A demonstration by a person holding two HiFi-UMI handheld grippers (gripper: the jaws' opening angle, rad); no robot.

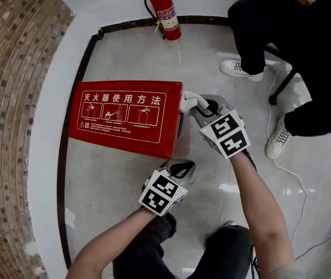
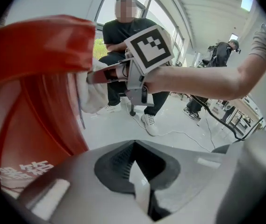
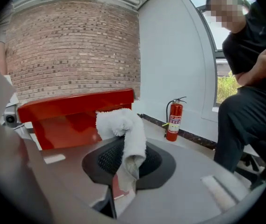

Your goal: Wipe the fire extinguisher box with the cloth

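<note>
— Left gripper [image 1: 180, 167], lowest by the knees: how are its jaws?
— Pressed together on nothing, near the box's [image 1: 124, 118] front right corner.
— And the right gripper [image 1: 203, 108]?
— Clenched on the white cloth [image 1: 191, 102], which lies against the box's right edge.
— The box itself?
— Red, flat on the floor, label up. An extinguisher [image 1: 166, 13] stands by the wall beyond, and a person [image 1: 281, 28] sits at right.

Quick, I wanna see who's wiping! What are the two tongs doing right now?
Left tongs: closed, holding nothing.
Right tongs: closed on the white cloth, by the red box.
</note>
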